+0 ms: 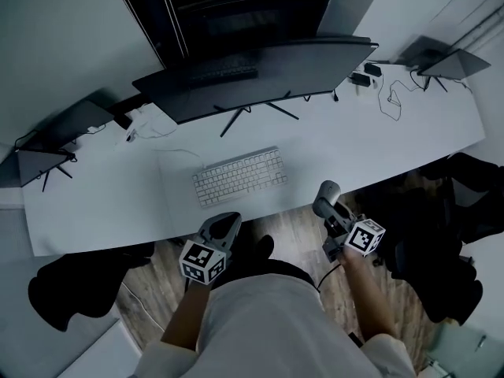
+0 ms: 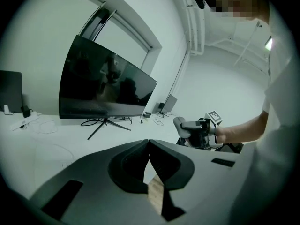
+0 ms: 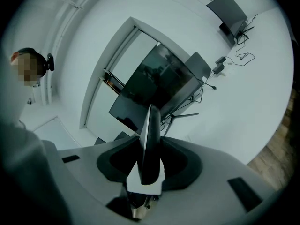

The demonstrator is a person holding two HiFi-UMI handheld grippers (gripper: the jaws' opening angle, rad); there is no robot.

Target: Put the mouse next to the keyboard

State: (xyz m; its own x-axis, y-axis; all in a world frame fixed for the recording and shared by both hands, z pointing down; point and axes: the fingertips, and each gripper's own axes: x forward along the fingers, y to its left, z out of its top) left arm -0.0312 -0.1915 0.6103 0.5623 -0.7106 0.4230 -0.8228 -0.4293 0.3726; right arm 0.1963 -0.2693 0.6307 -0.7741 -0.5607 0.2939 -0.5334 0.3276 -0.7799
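A white keyboard (image 1: 239, 176) lies on the white desk (image 1: 102, 203), in front of a wide dark monitor (image 1: 260, 73). My right gripper (image 1: 329, 203) hovers just off the desk's front edge, right of the keyboard, shut on a grey mouse (image 1: 327, 190). In the right gripper view the mouse (image 3: 151, 125) stands edge-on, clamped between the jaws of the right gripper (image 3: 149, 142). The left gripper view shows the mouse (image 2: 180, 125) sticking out of the right gripper. My left gripper (image 1: 230, 219) sits at the desk edge below the keyboard. Its jaws (image 2: 149, 142) meet at the tips with nothing between them.
Small screens on stands sit at the desk's left end (image 1: 47, 164) and right end (image 1: 449, 60). Cables and small adapters (image 1: 390, 93) lie behind the monitor on the right. Dark chairs or bags (image 1: 449, 211) stand on the wooden floor under the desk's front edge.
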